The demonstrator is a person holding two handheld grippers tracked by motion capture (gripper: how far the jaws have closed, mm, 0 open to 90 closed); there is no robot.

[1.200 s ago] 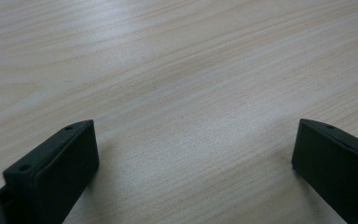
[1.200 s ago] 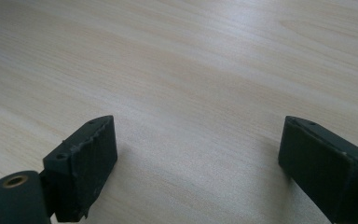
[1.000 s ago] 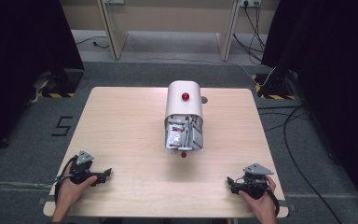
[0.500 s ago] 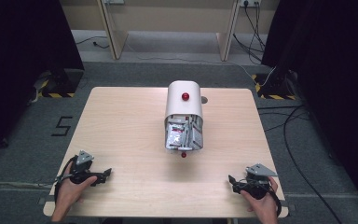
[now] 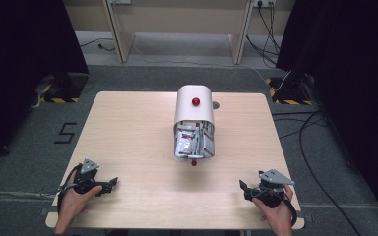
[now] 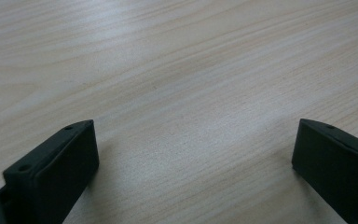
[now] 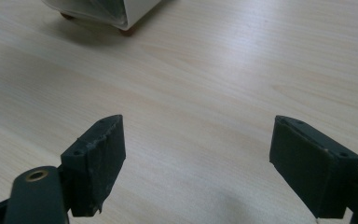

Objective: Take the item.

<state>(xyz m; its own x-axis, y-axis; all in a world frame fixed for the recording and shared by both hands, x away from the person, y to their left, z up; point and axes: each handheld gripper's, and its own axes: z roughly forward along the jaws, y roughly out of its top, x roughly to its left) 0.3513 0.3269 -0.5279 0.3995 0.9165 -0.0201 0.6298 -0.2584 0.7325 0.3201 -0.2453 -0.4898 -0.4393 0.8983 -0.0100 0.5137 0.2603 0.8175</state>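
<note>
While both grippers' fingers gape empty, white box lies open — packets inside.

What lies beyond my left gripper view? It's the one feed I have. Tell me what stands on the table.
Observer: A white round-topped box lies in the middle of the table, ahead and to the right of your left claw.
Operator: Give me its contents.
Observer: Its open end faces you, stuffed with silvery packets.
Operator: Report the other claw.
Observer: The right claw is open near the table's front edge, holding nothing.
</note>
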